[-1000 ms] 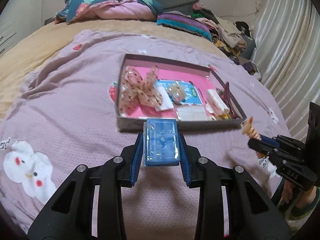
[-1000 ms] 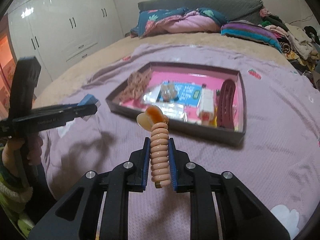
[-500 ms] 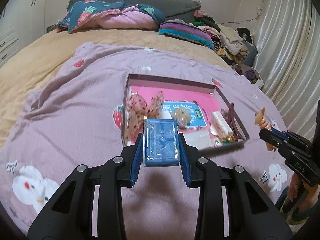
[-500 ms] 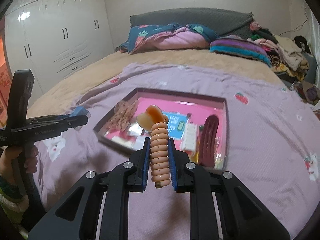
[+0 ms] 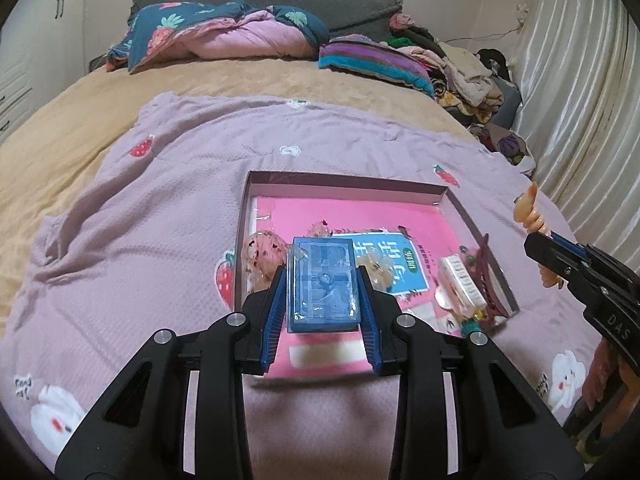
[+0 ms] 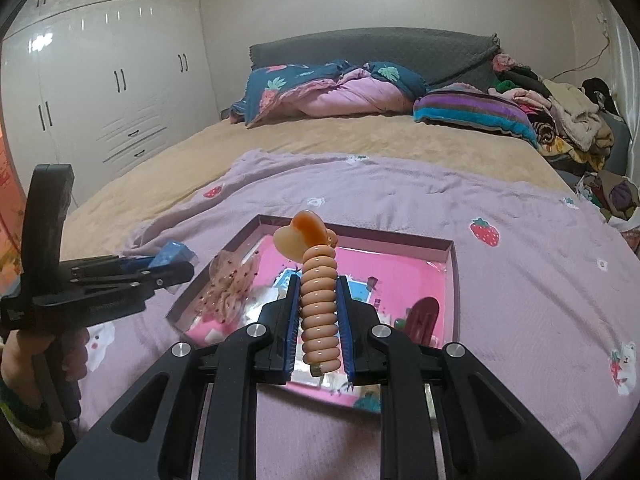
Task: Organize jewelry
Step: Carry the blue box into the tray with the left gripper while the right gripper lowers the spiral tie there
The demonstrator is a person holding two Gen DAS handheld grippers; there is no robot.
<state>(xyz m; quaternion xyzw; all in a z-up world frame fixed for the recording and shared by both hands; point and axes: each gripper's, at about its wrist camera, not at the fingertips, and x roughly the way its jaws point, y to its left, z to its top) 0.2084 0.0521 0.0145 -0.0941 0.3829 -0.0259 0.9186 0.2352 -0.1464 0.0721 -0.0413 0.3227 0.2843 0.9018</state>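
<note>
between the left gripper's [image 5: 323, 280] ribbed blue pads sat a clear, glossy blue plastic case [image 5: 323, 285]. the right gripper [image 6: 319, 312] pinched a smooth, shiny peach coil hair tie [image 6: 319, 304]. beyond both lay a glossy pink-lined tray [image 6: 450, 280] on matt, waffle-textured lilac cloth [image 5: 140, 220].

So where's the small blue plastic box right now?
The blue box is clamped in the left gripper, held above the near edge of the pink tray.

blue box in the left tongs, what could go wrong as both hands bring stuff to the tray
1. The blue box is clamped only by its sides in the left tongs; it might slip and land on the hair bow.
2. The coil hair tie sticks up far above the right tongs and could tip out.
3. The tray is crowded near its front.
</note>
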